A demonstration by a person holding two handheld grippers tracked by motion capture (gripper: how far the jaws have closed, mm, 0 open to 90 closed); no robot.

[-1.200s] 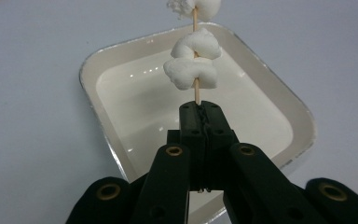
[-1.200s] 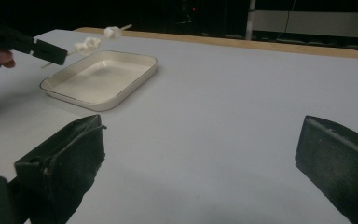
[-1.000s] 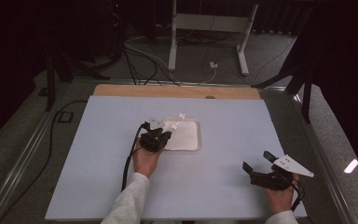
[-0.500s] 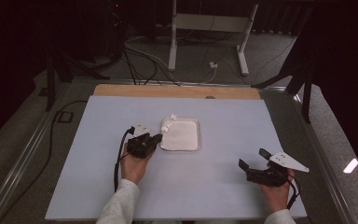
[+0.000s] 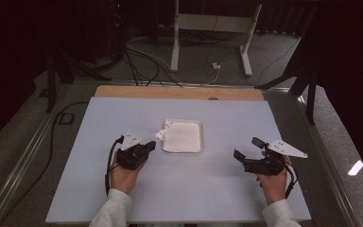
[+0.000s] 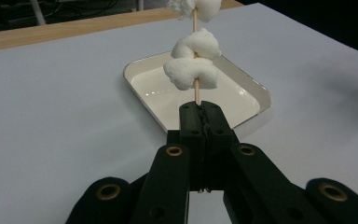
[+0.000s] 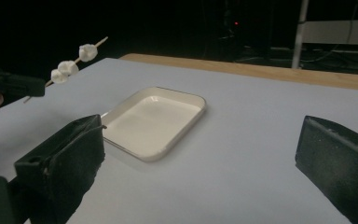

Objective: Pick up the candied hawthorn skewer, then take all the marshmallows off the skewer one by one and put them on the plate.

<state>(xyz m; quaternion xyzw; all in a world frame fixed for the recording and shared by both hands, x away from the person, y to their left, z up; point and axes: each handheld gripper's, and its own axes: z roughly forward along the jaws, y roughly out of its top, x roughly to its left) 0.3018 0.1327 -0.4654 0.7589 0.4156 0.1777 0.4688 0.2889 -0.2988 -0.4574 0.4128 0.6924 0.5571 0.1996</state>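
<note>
Meanwhile we kept our left gripper clenched on the skewer of marshmallows just left of the white tray at the desk's middle, while our right gripper hung released near its right edge.

The skewer is cut off by the top edge in the left gripper view, along with its upper marshmallow; its lower end is hidden between the closed jaws of the left claw.
</note>
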